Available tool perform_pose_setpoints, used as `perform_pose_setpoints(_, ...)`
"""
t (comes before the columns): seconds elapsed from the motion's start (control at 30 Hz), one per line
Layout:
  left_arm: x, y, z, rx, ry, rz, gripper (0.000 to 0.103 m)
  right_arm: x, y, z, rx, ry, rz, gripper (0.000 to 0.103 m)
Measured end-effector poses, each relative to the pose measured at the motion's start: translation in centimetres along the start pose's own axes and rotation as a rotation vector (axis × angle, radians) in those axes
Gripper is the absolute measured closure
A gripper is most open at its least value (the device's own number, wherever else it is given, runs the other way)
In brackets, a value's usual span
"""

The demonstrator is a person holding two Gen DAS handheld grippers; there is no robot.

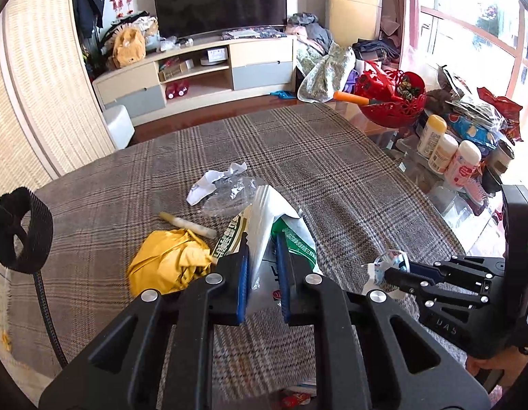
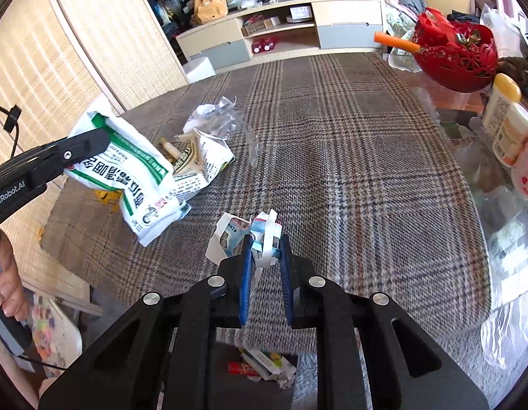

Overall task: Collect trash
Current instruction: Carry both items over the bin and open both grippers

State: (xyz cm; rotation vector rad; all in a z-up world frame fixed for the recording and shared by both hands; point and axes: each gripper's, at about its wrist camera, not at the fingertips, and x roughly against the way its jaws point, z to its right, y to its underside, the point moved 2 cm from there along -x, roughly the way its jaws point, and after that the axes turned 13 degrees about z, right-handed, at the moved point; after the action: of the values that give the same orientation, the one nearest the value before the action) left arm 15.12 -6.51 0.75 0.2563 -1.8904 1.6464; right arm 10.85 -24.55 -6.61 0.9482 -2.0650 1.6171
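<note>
My left gripper (image 1: 262,251) is shut on a white bag with green print (image 1: 267,212), lifted above the plaid tablecloth (image 1: 332,171). In the right wrist view that bag (image 2: 127,171) hangs at the left from the left gripper (image 2: 96,143). My right gripper (image 2: 265,242) is shut on a crumpled white-and-blue wrapper (image 2: 260,229), also held off the cloth. From the left wrist view, the right gripper (image 1: 392,270) and its wrapper (image 1: 380,268) are at the right. Left on the cloth are a yellow crumpled wrapper (image 1: 168,263), a printed packet (image 2: 199,160), a small stick (image 1: 189,223), clear plastic (image 1: 226,194) and a paper scrap (image 1: 209,184).
A red basket (image 1: 390,102) and several bottles (image 1: 438,140) crowd the glass table end at the right. A woven screen (image 1: 42,85) stands at the left, a TV stand (image 1: 195,71) beyond. Some wrappers (image 2: 264,365) lie below the near table edge.
</note>
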Motion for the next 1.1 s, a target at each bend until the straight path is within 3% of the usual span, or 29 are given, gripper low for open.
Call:
perform_pose_setpoints(0.23, 5.5, 3.4, 0.7, 0.012, -0.012, 0.008, 0.090, 3.6, 1.4, -0.6, 0.001, 0.001, 0.046, 0.086)
perform_pose_setpoints(0.53, 9.2, 11.1, 1.9, 0.038, -0.002, -0.044, 0.092, 7.4, 6.9, -1.0, 0.010, 0.017, 0.043, 0.086)
perform_pose_setpoints(0.83, 9.9, 18.6, 2.7, 0.105, 0.015, -0.103, 0.094, 6.6, 12.4, -3.0, 0.041, 0.009, -0.031, 0.086)
perform_pose_setpoints(1.1, 7.6, 24.3, 3.0, 0.156, 0.027, -0.197, 0.095, 2.6, 17.6, -2.9, 0.005, 0.041, -0.147, 0.086)
